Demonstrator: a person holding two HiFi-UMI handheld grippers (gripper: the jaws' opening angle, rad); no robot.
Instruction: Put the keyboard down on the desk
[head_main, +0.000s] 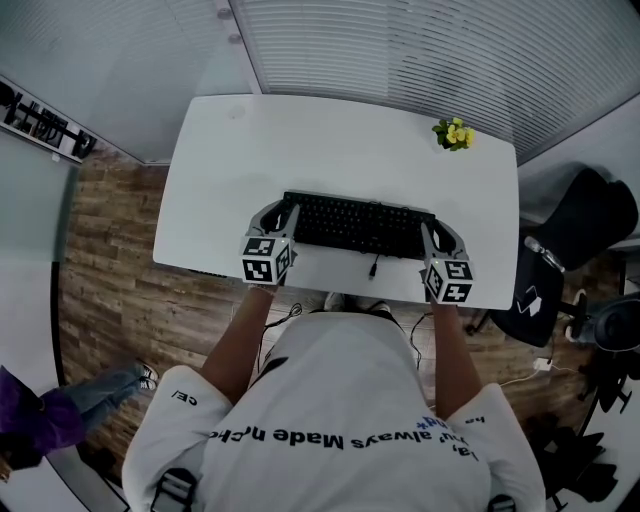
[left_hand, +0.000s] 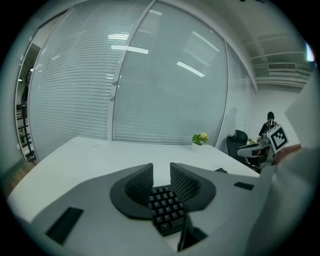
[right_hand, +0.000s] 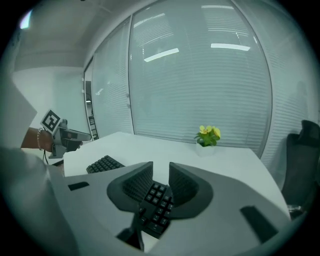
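The keyboard (head_main: 358, 226) is black, long and flat, with a cord (head_main: 374, 266) trailing off its near edge. It lies level along the near part of the white bench (head_main: 330, 140); I can't tell whether it rests there or hangs just above. It looks stiff and fairly light, best held at both ends. The left claw (left_hand: 161, 175) and right claw (right_hand: 161, 175) are each narrowed onto one end.

Yellow flowers (head_main: 454, 133) at upper right. Black chair (head_main: 580, 235) at right edge. Pale blinds (head_main: 420, 50) across top. Wood floor (head_main: 105, 270) at left, with dark rack (head_main: 45, 125) upper left and bystander's jeans (head_main: 100, 392) lower left.
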